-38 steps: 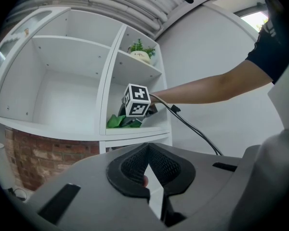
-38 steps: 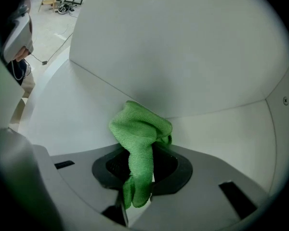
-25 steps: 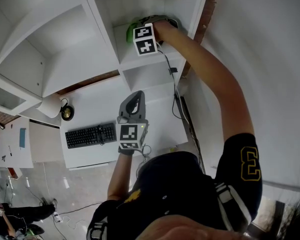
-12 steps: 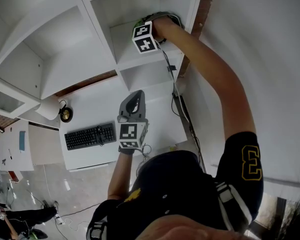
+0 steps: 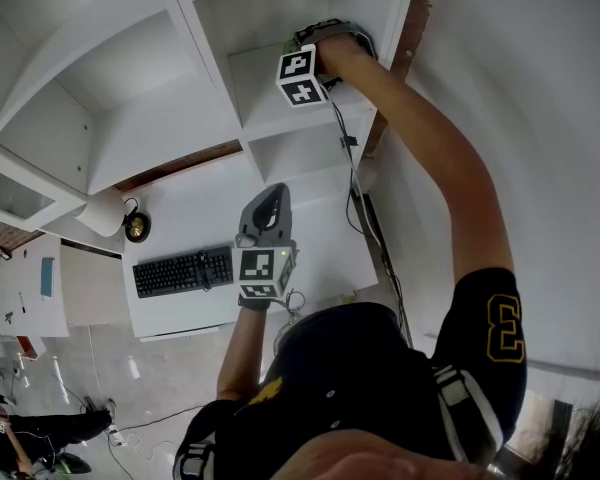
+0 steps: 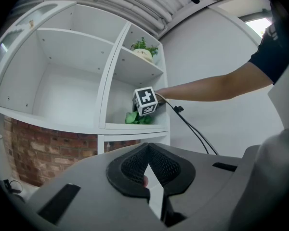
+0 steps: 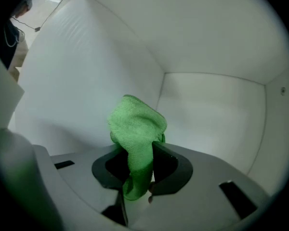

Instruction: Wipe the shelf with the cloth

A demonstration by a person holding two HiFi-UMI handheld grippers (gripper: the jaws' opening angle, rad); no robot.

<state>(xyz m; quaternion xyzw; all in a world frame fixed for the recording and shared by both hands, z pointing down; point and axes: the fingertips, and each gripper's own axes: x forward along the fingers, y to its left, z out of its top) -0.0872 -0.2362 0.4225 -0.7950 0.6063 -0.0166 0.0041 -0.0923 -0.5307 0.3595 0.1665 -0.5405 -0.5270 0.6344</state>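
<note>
My right gripper [image 7: 137, 154] is shut on a bunched green cloth [image 7: 136, 129], which it holds against the white inner walls of a shelf compartment [image 7: 207, 105]. In the head view the right gripper [image 5: 302, 54] reaches into the right-hand compartment of the white shelf unit [image 5: 270, 108]. Only a sliver of the cloth [image 5: 289, 44] shows past its marker cube. The left gripper view shows the green cloth [image 6: 137, 118] lying on that shelf board. My left gripper [image 5: 270, 203] hangs over the desk, away from the shelf. Its jaws meet at the tips with nothing between them [image 6: 148, 153].
A black keyboard [image 5: 175, 270] lies on the white desk [image 5: 200, 203] below the shelves, with a paper roll [image 5: 102, 214] at its left. A black cable [image 5: 346, 143] runs down from the right gripper. A potted plant [image 6: 144, 49] stands on the shelf above.
The right gripper has slid to the right and deeper into the compartment with the cloth, so less green shows in the head view. The left gripper has stayed where it was.
</note>
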